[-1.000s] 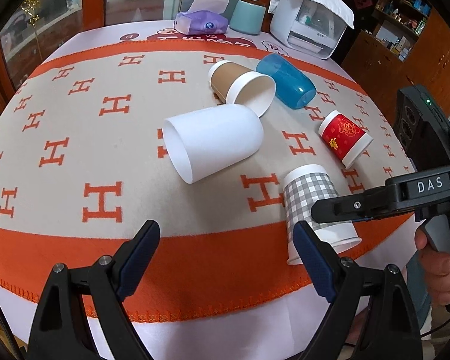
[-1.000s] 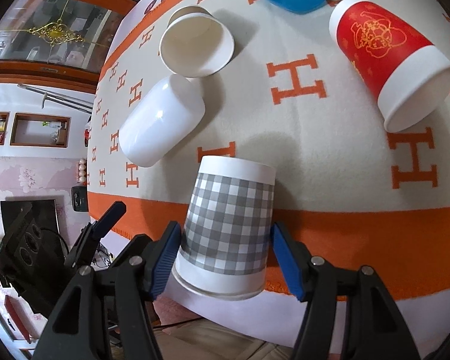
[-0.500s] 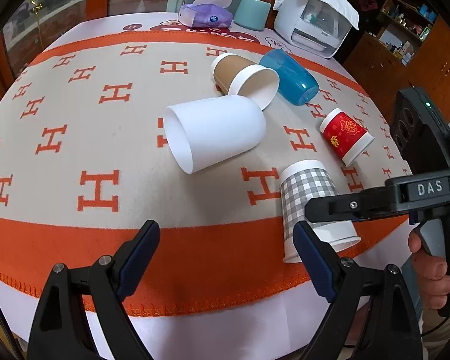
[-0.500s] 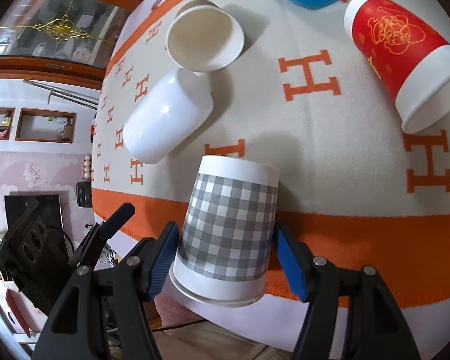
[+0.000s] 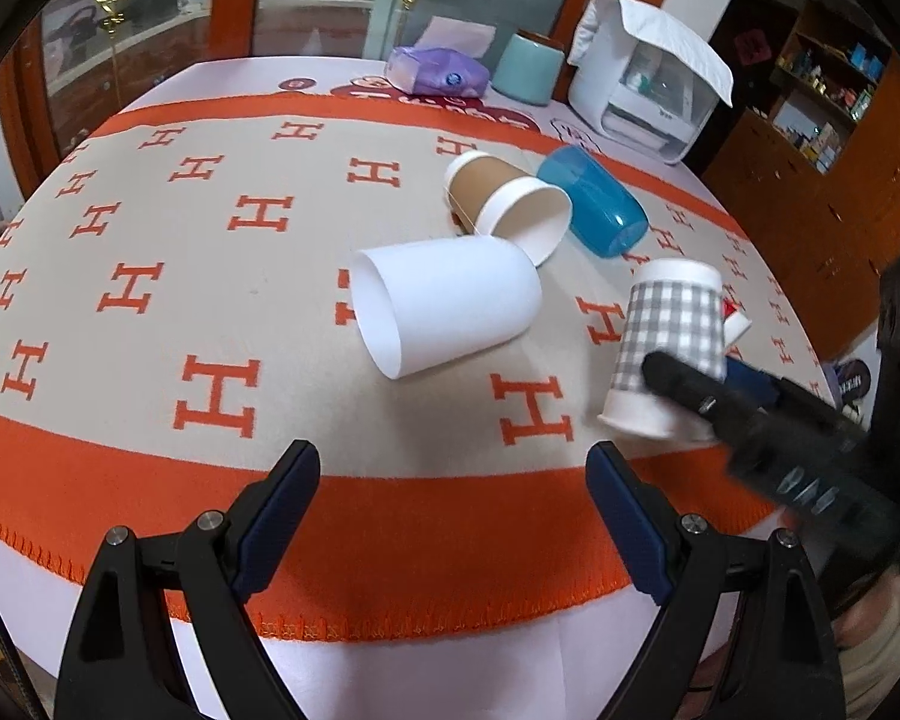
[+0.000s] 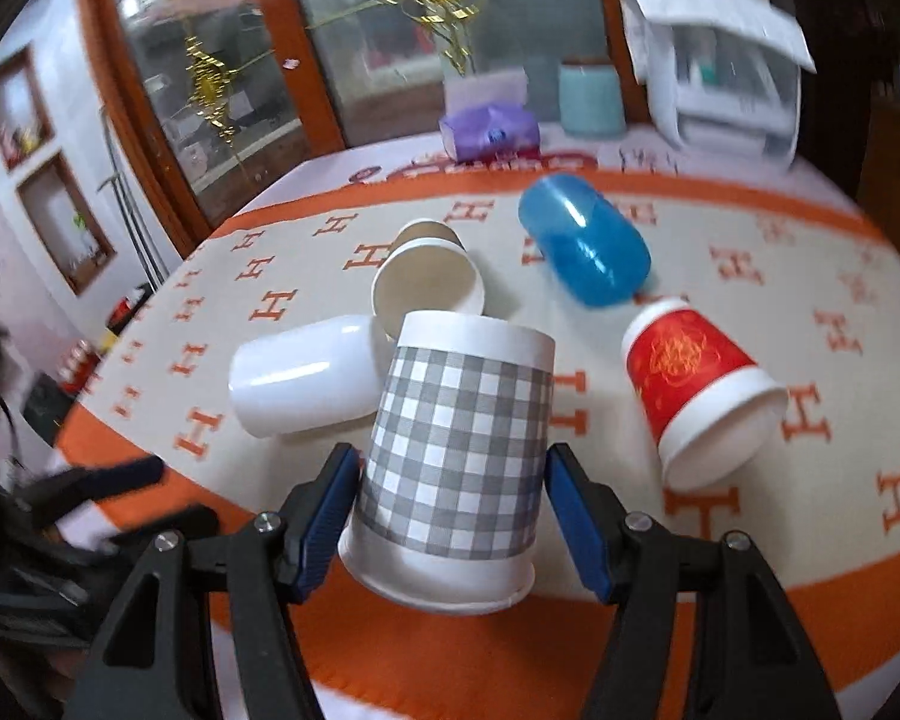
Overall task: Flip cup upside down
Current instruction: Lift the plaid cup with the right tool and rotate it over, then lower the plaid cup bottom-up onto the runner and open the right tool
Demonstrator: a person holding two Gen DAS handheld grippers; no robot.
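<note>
The cloth (image 5: 150, 228) over the surface carried a repeated orange letter "H" across its beige field. White lettering on the side of the right gripper (image 6: 450, 504), seen from the left wrist, was too blurred to read. No other text was legible.

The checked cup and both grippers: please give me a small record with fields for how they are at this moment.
checked cup: rim toward the table, base up, tilted
right gripper: shut on the checked cup, fingers on both sides
left gripper: open, holding nothing, above the orange border
white cup: on its side
brown cup: on its side
blue cup: on its side
red cup: on its side
</note>
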